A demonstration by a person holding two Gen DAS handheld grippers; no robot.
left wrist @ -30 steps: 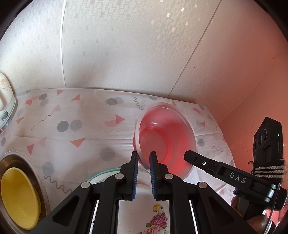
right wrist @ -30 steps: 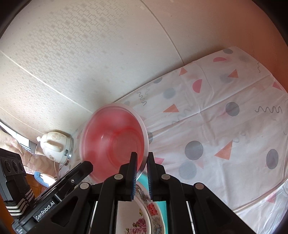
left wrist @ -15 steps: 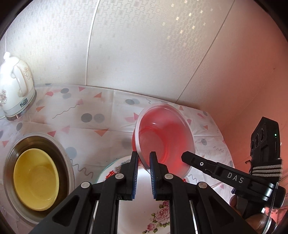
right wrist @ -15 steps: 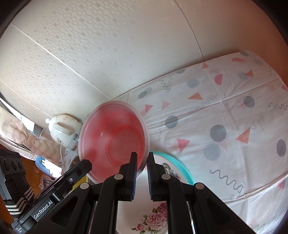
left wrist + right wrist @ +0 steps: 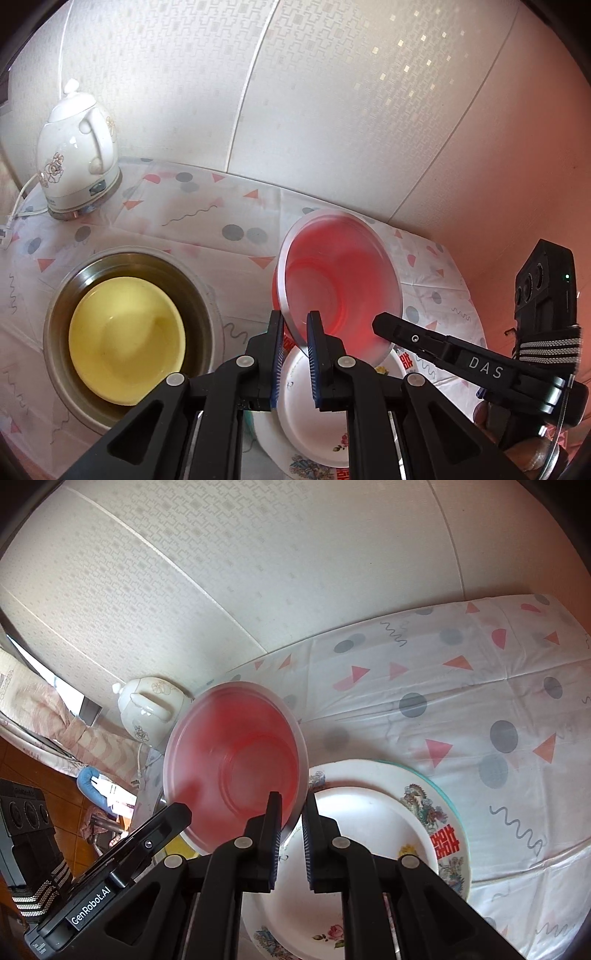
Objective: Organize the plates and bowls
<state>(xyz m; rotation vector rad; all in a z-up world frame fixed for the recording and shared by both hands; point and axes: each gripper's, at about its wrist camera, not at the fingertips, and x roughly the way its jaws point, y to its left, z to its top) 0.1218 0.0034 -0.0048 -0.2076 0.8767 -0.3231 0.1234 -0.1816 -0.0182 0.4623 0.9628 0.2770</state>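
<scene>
- kettle: stands at the far left of the table by the wall, with its cord trailing off the edge; a wide swing that way could snag the cord or knock the kettle, though it is well apart from the load
- steel bowl: sits on the table with the yellow bowl nested in it; if this is the stack for the red bowl, a tilted drop could jam it askew on the yellow one or clang on the steel rim
- left gripper: clamped on the near left rim of the red bowl; the hold is only a thin lip, so a twist could let it slide out
- red bowl: in the air, tipped up toward the cameras, above the plates and carried by both grippers at once; if the two hands drift apart or roll unevenly, the soft rim may flex and pop free, and the bowl would fall on the plates
- right gripper: shut on the opposite rim; same thin bite, same risk
- plates: stacked under the bowl, floral one on a teal-edged one; a dropped bowl could chip them or shove them toward the table's front edge
</scene>
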